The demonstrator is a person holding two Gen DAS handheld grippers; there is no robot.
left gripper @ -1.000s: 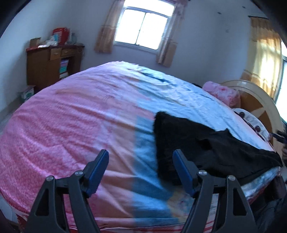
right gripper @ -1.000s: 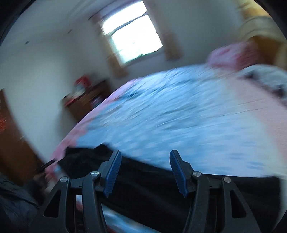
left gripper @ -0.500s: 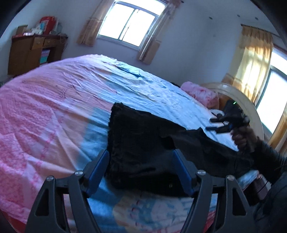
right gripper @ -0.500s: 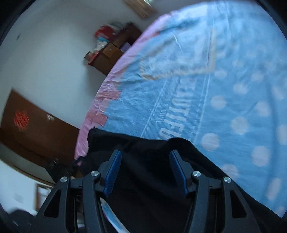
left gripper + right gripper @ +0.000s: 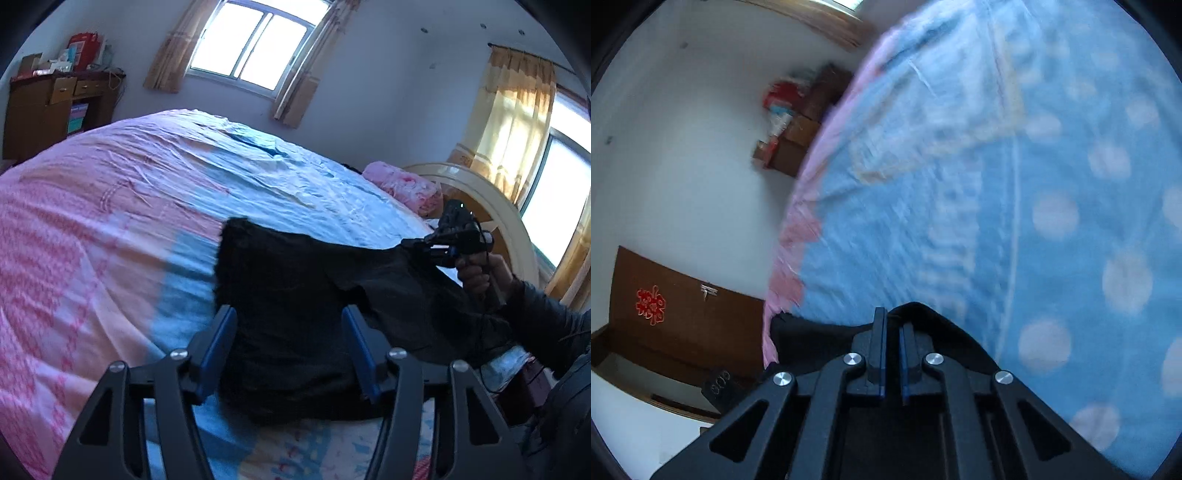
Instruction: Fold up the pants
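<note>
The left gripper [image 5: 290, 349] hangs over the near edge of the bed [image 5: 110, 229], its jaws closing with the black pants [image 5: 295, 291] spread between them but not pinched. The pants lie on the bed's blue-and-pink cover. Toward the bed's head end, the right gripper [image 5: 893, 325] is pressed together on a fold of the pants. Beyond the bed stand a pink pillow [image 5: 404, 186], a wooden cabinet [image 5: 55, 107] and a curtained window [image 5: 255, 46].
</note>
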